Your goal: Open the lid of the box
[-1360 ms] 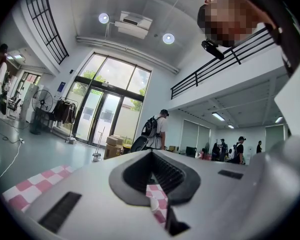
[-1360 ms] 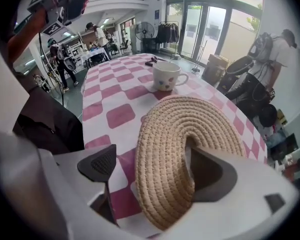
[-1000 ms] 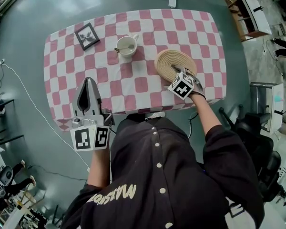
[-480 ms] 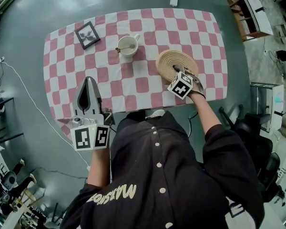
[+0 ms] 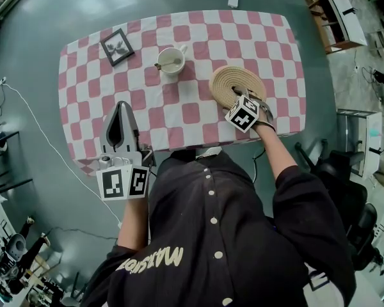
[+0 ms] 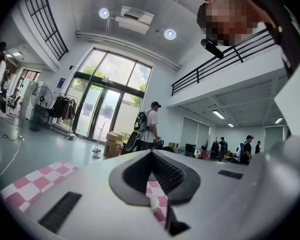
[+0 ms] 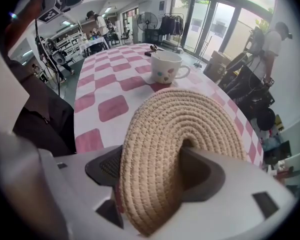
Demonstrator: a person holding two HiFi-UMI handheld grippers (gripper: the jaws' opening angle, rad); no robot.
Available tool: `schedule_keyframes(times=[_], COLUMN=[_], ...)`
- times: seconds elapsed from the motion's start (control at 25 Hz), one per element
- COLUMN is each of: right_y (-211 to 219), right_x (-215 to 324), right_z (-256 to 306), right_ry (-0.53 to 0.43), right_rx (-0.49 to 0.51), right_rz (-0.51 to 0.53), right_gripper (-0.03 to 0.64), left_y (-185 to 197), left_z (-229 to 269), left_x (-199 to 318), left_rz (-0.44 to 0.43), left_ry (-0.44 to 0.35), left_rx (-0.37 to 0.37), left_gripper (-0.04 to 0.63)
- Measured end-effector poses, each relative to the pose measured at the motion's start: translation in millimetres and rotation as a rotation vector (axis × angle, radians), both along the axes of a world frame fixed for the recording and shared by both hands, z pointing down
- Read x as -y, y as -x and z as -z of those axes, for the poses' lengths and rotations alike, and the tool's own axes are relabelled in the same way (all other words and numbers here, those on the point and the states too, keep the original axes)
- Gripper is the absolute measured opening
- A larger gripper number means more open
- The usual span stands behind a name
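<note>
Nearest the person, the left claw (image 5: 121,107) lies on the worktop (image 5: 192,117) at its front edge, well nearer than the mug (image 5: 171,61) and a little to its left. Its jaws are pressed together with nothing between them. The right claw (image 5: 234,95) is nearer than the mug and off to its right. Its jaws are closing on the near rim of the woven lid (image 5: 235,80), and the weave fills the gap between them and touches both pads. The lid lies right of the mug, a little nearer. A small picture frame (image 5: 117,47) lies left of the mug, slightly farther.
</note>
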State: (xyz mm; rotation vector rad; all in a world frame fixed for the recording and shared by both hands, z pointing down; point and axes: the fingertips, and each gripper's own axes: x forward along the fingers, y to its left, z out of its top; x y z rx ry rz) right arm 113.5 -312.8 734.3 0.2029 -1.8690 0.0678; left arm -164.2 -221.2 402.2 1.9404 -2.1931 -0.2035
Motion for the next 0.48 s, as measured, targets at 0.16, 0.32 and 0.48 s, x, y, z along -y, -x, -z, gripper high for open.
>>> schedule_keyframes(times=[0.16, 0.32, 0.48], right_y=[-1, -1, -2], right_x=[2, 2, 1], right_z=[4, 11, 19], right_ry=[-0.015, -0.023, -0.029], right_rx=[0.004, 0.026, 0.055], right_rz=[-0.007, -0.016, -0.042], right_gripper=[0.325, 0.318, 0.314], left_y=[2, 0, -4], left_z=[2, 5, 9], left_x=[0, 0, 1], left_rz=[0.002, -0.002, -0.012], left_ry=[-0.003, -0.013, -0.022], left_rx=[0.004, 0.007, 0.007], left_gripper=[0.009, 0.009, 0.009])
